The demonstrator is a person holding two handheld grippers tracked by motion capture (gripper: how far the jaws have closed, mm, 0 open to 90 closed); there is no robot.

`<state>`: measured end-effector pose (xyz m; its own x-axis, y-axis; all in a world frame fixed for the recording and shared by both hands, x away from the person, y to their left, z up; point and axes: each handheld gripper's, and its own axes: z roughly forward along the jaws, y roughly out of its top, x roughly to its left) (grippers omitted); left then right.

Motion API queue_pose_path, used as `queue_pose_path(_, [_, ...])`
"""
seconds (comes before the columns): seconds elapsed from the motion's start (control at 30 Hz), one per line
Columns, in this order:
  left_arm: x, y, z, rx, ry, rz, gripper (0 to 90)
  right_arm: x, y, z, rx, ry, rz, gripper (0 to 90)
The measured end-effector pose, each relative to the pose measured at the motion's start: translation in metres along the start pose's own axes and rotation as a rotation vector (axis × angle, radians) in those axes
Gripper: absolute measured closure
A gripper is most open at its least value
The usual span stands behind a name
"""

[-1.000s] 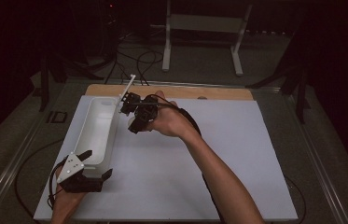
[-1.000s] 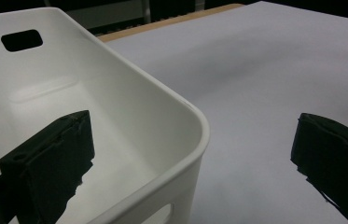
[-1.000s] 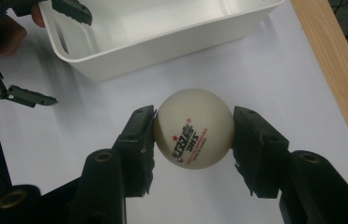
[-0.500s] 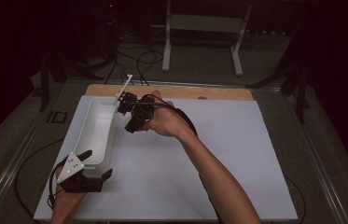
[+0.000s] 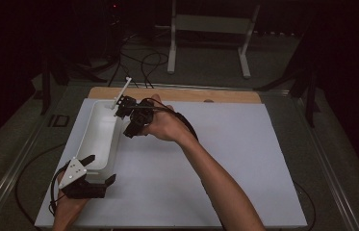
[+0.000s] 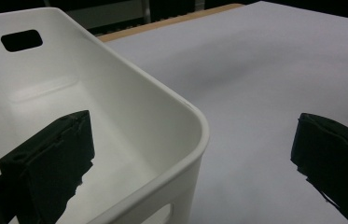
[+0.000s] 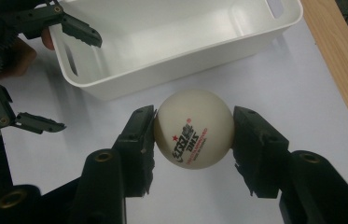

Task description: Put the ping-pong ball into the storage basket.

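A small white ball (image 7: 194, 129) with red and black print on it is held in the air between two black jaws. It is kept just above the white table, close beside the long side of a white bin (image 7: 171, 70). The bin is long, with a cut-out handle hole at each end, and it is set flat on the table.

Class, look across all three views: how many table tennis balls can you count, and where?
1. The table tennis ball is clamped in the right gripper, beside the white bin. The bin's interior, where visible, holds none; part of it is hidden.
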<state>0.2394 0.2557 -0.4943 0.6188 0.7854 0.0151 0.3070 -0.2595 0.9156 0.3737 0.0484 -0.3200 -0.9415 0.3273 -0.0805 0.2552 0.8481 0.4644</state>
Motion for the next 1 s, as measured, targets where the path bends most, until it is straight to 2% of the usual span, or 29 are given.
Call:
queue_pose_path(0.47, [0.0,0.0,0.0,-0.001,-0.002,-0.001,0.0,0.0,0.005,0.008,0.0,0.004,0.006,50.0])
queue_pose_path(1.0, [0.0,0.0,0.0,-0.001,-0.004,0.0,0.0,0.007,0.015,0.021,0.002,0.015,0.005,50.0])
